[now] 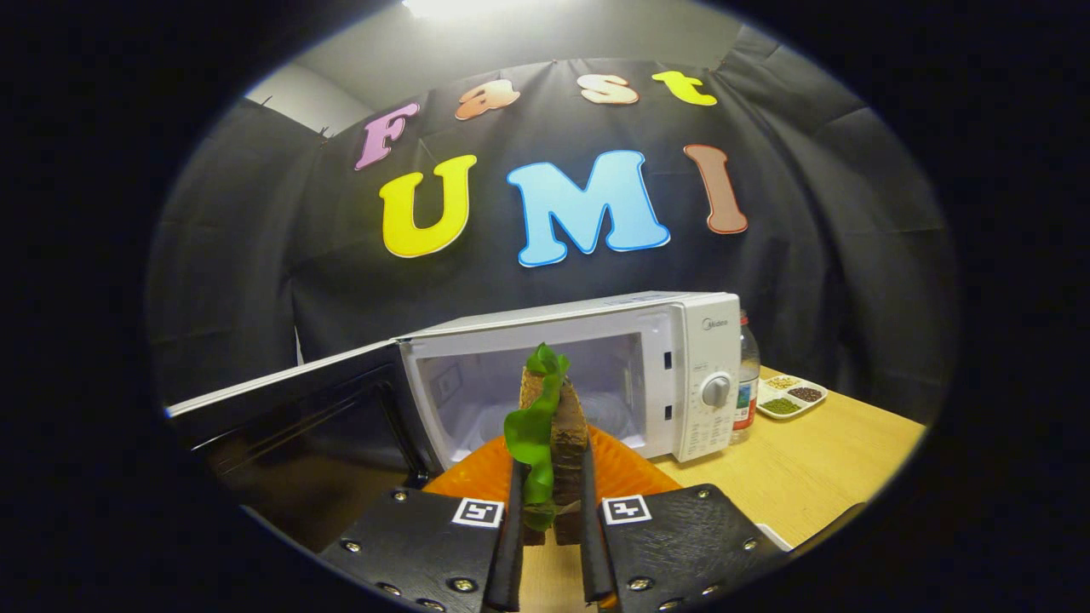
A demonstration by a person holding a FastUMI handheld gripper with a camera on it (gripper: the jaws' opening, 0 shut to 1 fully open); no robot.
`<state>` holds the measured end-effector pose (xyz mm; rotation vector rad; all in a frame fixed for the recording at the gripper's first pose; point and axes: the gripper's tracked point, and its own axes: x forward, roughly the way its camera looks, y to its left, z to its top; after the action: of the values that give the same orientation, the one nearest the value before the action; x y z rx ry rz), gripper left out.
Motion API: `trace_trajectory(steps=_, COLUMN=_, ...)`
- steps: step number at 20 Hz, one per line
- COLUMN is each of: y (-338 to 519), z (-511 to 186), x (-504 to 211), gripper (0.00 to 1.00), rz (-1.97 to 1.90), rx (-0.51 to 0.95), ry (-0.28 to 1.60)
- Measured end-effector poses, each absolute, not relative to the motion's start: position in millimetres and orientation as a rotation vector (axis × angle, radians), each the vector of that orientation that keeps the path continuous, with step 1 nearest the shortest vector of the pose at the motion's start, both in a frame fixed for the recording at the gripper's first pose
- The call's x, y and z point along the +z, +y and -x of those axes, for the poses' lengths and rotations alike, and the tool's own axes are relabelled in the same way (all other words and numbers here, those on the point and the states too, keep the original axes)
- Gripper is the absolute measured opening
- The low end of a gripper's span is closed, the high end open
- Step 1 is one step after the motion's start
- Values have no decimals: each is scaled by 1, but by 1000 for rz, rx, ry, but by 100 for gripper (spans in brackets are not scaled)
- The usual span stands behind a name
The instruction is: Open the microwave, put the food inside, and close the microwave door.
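Gripper [549, 498] is clamped on the sandwich [558, 443]: both fingers [511, 545] are pressed against its sides, brown bread slices with a green lettuce leaf [532, 430] sticking out on the left and top. Sandwich is held upright, on edge, just in front of the microwave [596, 375] opening. An orange plate [477, 472] is seen below the sandwich, in front of the microwave; whether the sandwich touches it cannot be told. Microwave door [298, 409] is swung fully open to the left of the cavity, white interior exposed. Control panel with a round knob [716, 390] is located on the microwave's right side. A bottle [748, 383] is stood just right of the microwave, touching or nearly so. A small divided dish [790, 396] of grains is set further right of the microwave, on the wooden table [809, 477].
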<state>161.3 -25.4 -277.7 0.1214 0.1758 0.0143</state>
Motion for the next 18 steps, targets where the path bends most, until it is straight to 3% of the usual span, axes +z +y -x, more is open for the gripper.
trace_trajectory(steps=11, y=28, z=-293, x=-314, gripper=28, rz=-122, rx=60, ry=227)
trace_trajectory(steps=18, y=31, z=-341, x=-318, gripper=28, rz=-182, rx=94, ry=220)
